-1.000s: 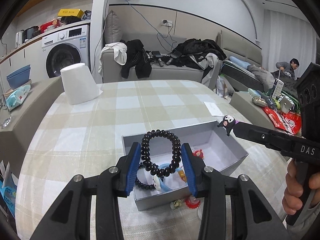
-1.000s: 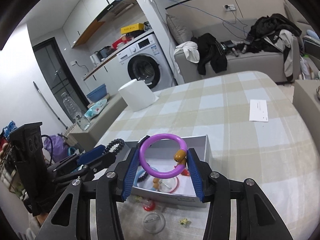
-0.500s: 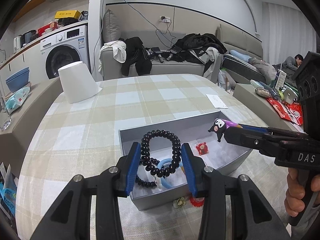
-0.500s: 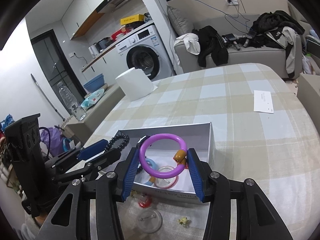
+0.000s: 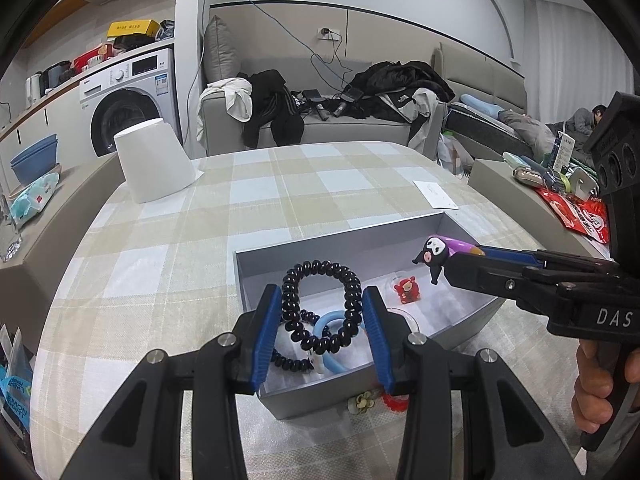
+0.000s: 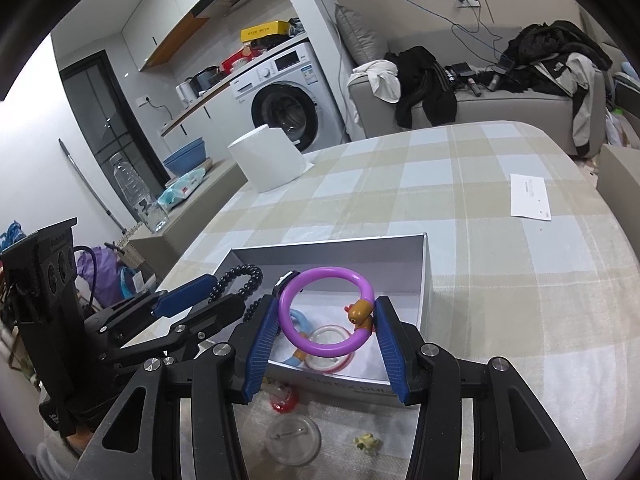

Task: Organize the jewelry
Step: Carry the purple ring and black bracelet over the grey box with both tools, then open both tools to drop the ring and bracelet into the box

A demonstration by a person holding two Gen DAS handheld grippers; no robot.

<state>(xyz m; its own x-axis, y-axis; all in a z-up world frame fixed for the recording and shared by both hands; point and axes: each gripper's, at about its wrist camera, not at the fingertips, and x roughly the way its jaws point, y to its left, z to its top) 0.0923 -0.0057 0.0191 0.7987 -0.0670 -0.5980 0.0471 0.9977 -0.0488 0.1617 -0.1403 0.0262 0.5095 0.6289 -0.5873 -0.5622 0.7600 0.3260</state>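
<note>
An open grey box (image 5: 340,240) (image 6: 328,242) lies on the checked tablecloth. My left gripper (image 5: 320,300) is shut on a black spiral hair tie (image 5: 318,276), held upright over the box's near left part. My right gripper (image 6: 327,308) is shut on a purple ring (image 6: 320,346) with an orange duck charm (image 6: 360,310) and a black cartoon charm (image 5: 434,256), above the box's near edge. Inside lie a blue ring (image 5: 330,320), another black coil (image 5: 292,360), a clear ring (image 6: 328,336) and a red charm (image 5: 408,290). From the right wrist, the left gripper (image 6: 224,292) shows at the left.
Loose pieces lie in front of the box: a red piece (image 6: 284,400), a clear round badge (image 6: 294,440), a small yellow flower (image 6: 368,442). A white upturned cup (image 5: 152,160) and a paper slip (image 5: 434,194) sit farther back. A person (image 5: 592,116) lies at far right.
The right gripper's tip with the purple ring has edged slightly left and lower over the box. Both grips are unchanged.
</note>
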